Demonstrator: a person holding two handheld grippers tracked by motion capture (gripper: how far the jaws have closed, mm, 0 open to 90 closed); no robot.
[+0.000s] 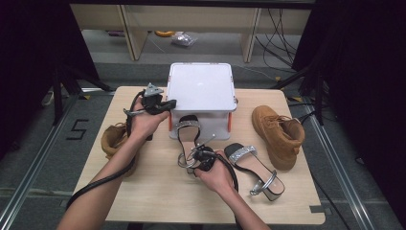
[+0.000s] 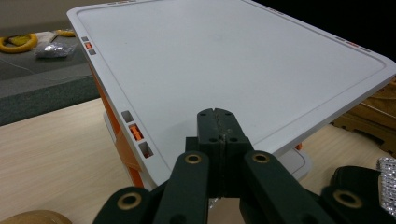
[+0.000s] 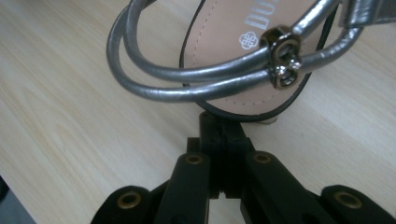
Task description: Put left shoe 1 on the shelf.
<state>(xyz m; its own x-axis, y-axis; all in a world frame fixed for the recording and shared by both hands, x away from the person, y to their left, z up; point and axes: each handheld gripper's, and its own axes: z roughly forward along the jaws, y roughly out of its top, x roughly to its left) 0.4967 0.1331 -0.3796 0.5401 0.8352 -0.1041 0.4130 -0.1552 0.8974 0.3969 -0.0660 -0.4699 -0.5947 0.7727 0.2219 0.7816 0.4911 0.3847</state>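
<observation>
**Both grippers closed: one at the box lid, one at the sandal's heel**

The left gripper (image 1: 168, 103) is hovering at the upper left of the high view, at the left edge of the white square plastic storage box with orange latches (image 1: 201, 86). In the left gripper view its black jaws (image 2: 218, 128) are pressing together with nothing between them, their tips lying over the near rim of the flat white lid (image 2: 233, 60); whether they are touching the lid cannot be told.

The right gripper (image 1: 196, 154) is sitting at the centre of the high view, at the heel end of the black-and-silver heeled sandal with a glittery toe band (image 1: 187, 133), which is lying on the pale wooden tabletop (image 1: 158, 191) just in front of the box, its toe pointing toward the box. In the right gripper view the jaws (image 3: 219, 135) are closed together, gripping nothing, their tips sitting right at the rear edge of the sandal's beige insole (image 3: 243, 46), beneath the looped silver ankle straps (image 3: 187, 79) and their small metal buckle (image 3: 284, 59).

The matching second sandal (image 1: 256, 170) is lying at the lower right of the centre, well apart from the first. A tan suede ankle boot (image 1: 280, 134) is standing at the right of the tabletop, and another tan boot (image 1: 112, 141) is resting at the left, partly behind the left forearm.
</observation>
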